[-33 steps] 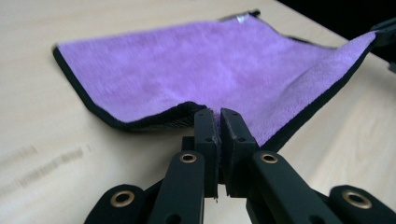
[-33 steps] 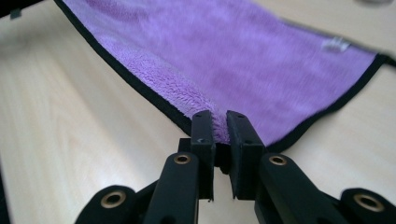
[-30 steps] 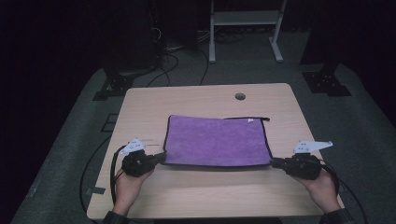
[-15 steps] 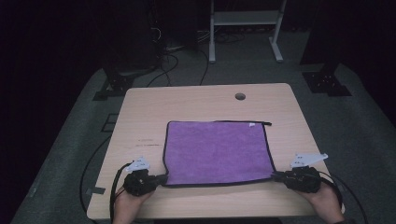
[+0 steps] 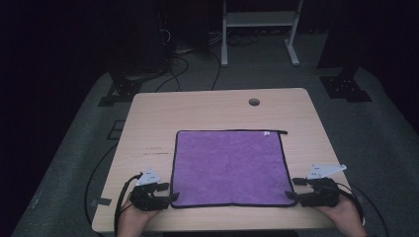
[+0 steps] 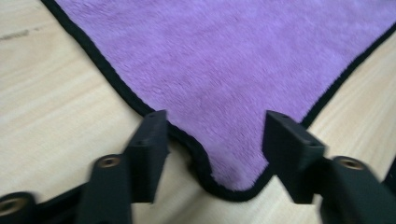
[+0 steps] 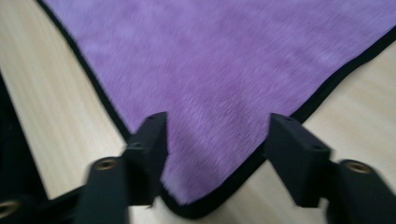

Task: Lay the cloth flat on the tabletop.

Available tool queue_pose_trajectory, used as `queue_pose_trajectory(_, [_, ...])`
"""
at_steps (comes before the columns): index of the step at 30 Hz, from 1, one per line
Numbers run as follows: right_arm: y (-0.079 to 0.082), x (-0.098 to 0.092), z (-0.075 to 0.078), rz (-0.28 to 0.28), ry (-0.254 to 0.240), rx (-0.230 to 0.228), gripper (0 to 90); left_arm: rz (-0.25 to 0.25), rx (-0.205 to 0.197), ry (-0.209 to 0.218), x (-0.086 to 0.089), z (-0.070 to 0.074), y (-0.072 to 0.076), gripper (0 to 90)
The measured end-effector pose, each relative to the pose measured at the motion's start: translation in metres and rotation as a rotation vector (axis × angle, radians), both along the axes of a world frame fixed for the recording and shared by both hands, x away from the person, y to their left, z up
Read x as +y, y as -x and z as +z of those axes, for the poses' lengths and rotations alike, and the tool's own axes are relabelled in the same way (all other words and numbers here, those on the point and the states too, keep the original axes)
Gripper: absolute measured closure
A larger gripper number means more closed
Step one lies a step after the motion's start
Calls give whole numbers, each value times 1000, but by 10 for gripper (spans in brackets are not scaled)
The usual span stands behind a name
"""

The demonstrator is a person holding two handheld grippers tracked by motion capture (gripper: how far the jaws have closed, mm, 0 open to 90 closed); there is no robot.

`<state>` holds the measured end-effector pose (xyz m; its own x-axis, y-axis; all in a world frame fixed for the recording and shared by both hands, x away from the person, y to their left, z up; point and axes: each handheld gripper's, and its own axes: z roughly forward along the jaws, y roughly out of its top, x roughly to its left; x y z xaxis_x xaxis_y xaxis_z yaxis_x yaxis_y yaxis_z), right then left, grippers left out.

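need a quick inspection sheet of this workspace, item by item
surface: light wooden table, round hole near the far edge
job's things: purple cloth with black trim, spread flat, small white tag at a far corner
clutter: nothing seen
grippers: left gripper and right gripper each at a near corner of the cloth; jaws have just been opening and stand apart, corner lying between them, unpinched
cables: black cable trails off the table's left side
surroundings: dark room, grey floor, white frame legs behind
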<state>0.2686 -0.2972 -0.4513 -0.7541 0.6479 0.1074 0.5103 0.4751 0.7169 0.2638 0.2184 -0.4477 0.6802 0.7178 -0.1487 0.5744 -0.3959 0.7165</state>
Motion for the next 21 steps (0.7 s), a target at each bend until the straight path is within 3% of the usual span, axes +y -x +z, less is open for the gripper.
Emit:
queue_pose_trajectory(2, [-6,-1,2,-18,-9,-23,249,4,-7,-9,-1,1,-4,317])
queue_pose_trajectory(3, [-8,-2,2,-30,-9,-33,194,4,-21,-34,-2,2,-7,281])
queue_pose_trajectory(5, [-16,-3,1,-78,3,-52,137,8,-37,-57,-4,2,-12,222])
queue_pose_trajectory(10, [-38,-9,-5,-177,29,-64,81,33,-86,-65,-3,3,-33,100])
queue_pose_trajectory(15, [-64,-23,-11,-304,26,-63,80,50,-102,-54,-1,2,-54,77])
queue_pose_trajectory(18, [-77,-29,-15,-374,59,-77,72,72,-109,-57,-1,1,-65,67])
queue_pose_trajectory(21, [-87,-31,-21,-409,84,-74,64,103,-117,-70,-2,-2,-78,62])
